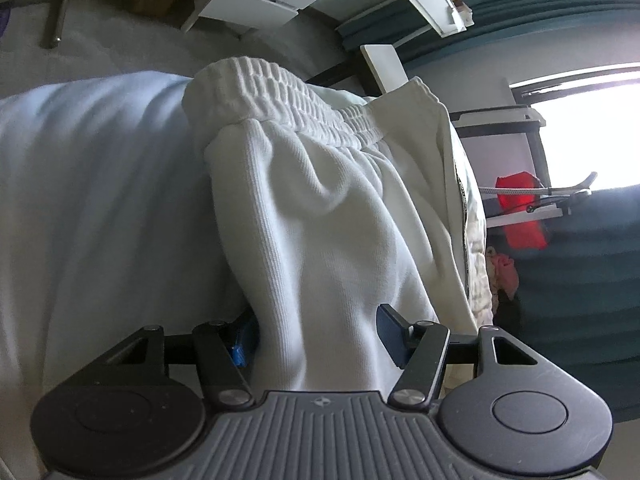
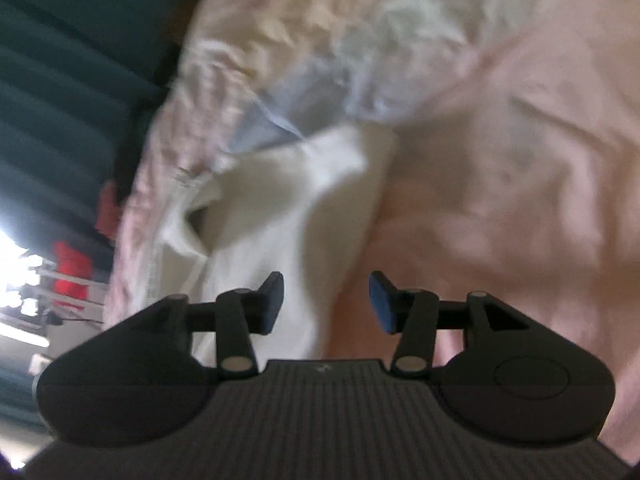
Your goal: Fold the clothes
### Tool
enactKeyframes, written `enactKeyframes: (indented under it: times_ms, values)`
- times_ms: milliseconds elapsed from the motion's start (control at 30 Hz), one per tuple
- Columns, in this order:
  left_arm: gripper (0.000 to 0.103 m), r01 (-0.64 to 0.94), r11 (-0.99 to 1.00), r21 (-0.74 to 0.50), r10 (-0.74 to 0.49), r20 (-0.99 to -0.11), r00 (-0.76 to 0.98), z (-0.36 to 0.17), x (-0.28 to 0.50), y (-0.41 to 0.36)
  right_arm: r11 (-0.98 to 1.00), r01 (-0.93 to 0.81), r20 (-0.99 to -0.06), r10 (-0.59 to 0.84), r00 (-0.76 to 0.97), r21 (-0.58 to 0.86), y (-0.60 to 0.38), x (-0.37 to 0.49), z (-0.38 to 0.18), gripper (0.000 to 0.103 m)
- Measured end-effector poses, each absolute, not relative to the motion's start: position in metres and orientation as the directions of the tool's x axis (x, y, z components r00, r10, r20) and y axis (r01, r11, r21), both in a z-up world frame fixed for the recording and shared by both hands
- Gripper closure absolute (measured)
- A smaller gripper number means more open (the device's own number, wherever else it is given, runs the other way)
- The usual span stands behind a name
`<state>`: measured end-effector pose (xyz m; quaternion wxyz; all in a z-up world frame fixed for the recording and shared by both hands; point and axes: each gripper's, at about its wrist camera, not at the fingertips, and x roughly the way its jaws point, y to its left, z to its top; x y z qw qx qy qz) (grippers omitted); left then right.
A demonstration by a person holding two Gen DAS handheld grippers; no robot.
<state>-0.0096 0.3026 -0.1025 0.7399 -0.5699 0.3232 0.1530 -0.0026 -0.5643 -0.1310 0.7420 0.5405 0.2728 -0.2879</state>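
White ribbed shorts (image 1: 328, 208) with a gathered elastic waistband (image 1: 276, 88) lie in front of my left gripper (image 1: 318, 334). Its jaws stand wide apart, open, and a thick fold of the shorts runs between them, hiding part of the left finger. The right wrist view is blurred. There the same white garment (image 2: 288, 216) lies on a pink bedsheet (image 2: 500, 160), and my right gripper (image 2: 326, 300) hovers open over the garment's right edge with nothing between its fingers.
A pale blue sheet (image 1: 100, 184) spreads left of the shorts. A crumpled light blue cloth (image 2: 292, 108) lies beyond the white garment. Teal curtains (image 1: 580, 280), a red item (image 1: 520, 212) on a rack and a bright window (image 1: 592, 136) stand to the side.
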Motion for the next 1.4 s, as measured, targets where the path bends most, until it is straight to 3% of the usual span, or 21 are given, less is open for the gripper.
enactKeyframes:
  times_ms: [133,233,267,300,400,733,933,1133,1400]
  values:
    - [0.056,-0.598,0.298,-0.744,-0.125,-0.651,0.748,-0.109,-0.002,0.305,0.123,0.708,-0.703,-0.089,0.706,0.696,-0.576,0.001,-0.156,0.053]
    - [0.081,-0.589,0.285,-0.756,-0.119,-0.638,0.761,-0.113,0.001,0.31,0.105,0.65,-0.644,-0.088,0.76,0.753,-0.582,0.012,-0.161,0.059]
    - [0.09,-0.58,0.286,-0.763,-0.118,-0.629,0.769,-0.113,0.001,0.311,0.124,0.632,-0.626,-0.089,0.775,0.765,-0.582,0.017,-0.16,0.069]
    - [0.093,-0.569,0.29,-0.77,-0.116,-0.618,0.777,-0.112,0.001,0.311,0.152,0.635,-0.627,-0.099,0.772,0.758,-0.58,0.021,-0.158,0.088]
    - [0.095,-0.534,0.316,-0.785,-0.091,-0.585,0.806,-0.104,-0.004,0.308,0.221,0.638,-0.623,-0.142,0.77,0.738,-0.574,0.024,-0.145,0.096]
    - [0.096,-0.392,0.377,-0.839,-0.07,-0.448,0.891,-0.055,-0.021,0.307,0.346,0.558,-0.525,-0.193,0.829,0.754,-0.562,0.012,-0.083,0.097]
    - [0.096,-0.321,0.47,-0.822,-0.071,-0.398,0.915,0.01,0.043,0.31,0.43,0.506,-0.464,-0.208,0.861,0.747,-0.559,0.068,-0.03,0.097]
    - [0.095,-0.369,0.516,-0.773,-0.055,-0.46,0.886,0.03,0.186,0.312,0.529,0.543,-0.475,-0.273,0.837,0.652,-0.552,0.196,-0.001,0.097]
    - [0.094,-0.47,0.625,-0.623,-0.023,-0.616,0.787,-0.018,0.382,0.305,0.595,0.645,-0.575,-0.342,0.743,0.48,-0.541,0.362,-0.081,0.097]
